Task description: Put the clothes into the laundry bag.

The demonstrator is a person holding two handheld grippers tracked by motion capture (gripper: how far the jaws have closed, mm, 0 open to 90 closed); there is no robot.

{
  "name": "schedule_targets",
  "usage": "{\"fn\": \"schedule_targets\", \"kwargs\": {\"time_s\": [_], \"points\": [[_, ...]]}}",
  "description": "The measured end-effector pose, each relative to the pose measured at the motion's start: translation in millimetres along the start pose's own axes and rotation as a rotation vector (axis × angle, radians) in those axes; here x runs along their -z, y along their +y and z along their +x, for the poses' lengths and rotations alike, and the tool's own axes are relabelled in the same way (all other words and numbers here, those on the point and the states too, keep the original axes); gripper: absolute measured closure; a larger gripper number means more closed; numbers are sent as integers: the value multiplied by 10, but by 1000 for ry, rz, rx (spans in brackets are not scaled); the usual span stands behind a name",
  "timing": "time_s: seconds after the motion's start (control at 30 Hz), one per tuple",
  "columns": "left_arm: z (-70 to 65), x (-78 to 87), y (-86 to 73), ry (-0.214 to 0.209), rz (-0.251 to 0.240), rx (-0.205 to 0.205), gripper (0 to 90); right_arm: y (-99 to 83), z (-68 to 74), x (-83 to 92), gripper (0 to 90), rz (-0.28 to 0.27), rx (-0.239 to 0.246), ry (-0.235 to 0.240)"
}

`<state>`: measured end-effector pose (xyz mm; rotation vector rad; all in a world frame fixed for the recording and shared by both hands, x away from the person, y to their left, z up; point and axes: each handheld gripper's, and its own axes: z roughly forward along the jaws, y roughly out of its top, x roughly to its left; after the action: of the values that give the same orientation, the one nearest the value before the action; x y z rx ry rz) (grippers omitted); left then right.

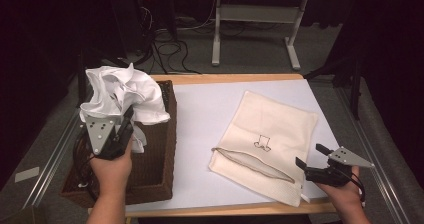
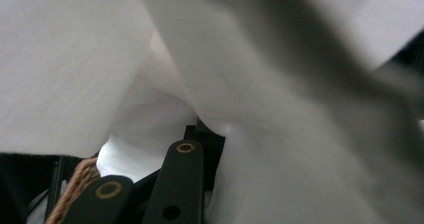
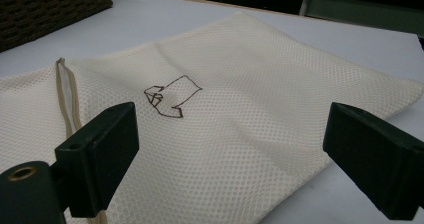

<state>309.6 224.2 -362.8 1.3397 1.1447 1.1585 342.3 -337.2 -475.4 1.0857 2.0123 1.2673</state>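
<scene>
your left hand-held gripper (image 1: 120, 134) is clamped on a bunched white cloth (image 1: 122, 91), which hangs above the wicker basket (image 1: 157, 169) at the left edge of the worktop (image 1: 200, 114). in the left gripper view the jaws sit nearly together with folds of the cloth (image 2: 280, 149) pinched between and spilling over them. expect it to be light and very soft: it has no stiffness of its own, so it drapes, folds over the jaws and trails loose ends that could snag on the basket rim. the pinch looks to be on a thick gather, which is the right place; a single thin layer would likely slip out.

your right hand-held gripper (image 1: 312, 161) rests low at the near right corner of the worktop with its jaws spread wide and nothing between them, just beside the near corner of the cream mesh bag (image 1: 270, 134). the mesh bag (image 3: 240, 109) lies flat, with a small drawn mark on its face and its zip (image 1: 252, 162) running along the near edge, mouth slightly parted. it too is light and limp, and the mesh is probably a little slick, so take the upper lip by the zip tape, where the stitched edge gives the pads something firm, rather than the open mesh.

farther off, beyond the worktop, are a pale desk frame (image 1: 255, 29) and floor cables (image 1: 170, 44).
</scene>
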Motion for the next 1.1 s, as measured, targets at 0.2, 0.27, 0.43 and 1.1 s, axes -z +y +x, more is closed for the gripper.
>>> {"fn": "schedule_targets", "kwargs": {"time_s": [0.2, 0.27, 0.43, 1.1], "points": [[-191, -4, 101, -49, -40, 4, 771, 0, 3, 14, 86, 5, -13, 1], [-221, -6, 123, -60, -46, 1, 771, 1, -4, 11, 86, 1, -2, 3], [-408, -15, 224, -106, -76, 5, 771, 1, -2, 12, 90, 5, -7, 0], [-1403, -51, 176, -323, -79, 24, 770, -1, -4, 1, 90, -3, 1, 12]]}}
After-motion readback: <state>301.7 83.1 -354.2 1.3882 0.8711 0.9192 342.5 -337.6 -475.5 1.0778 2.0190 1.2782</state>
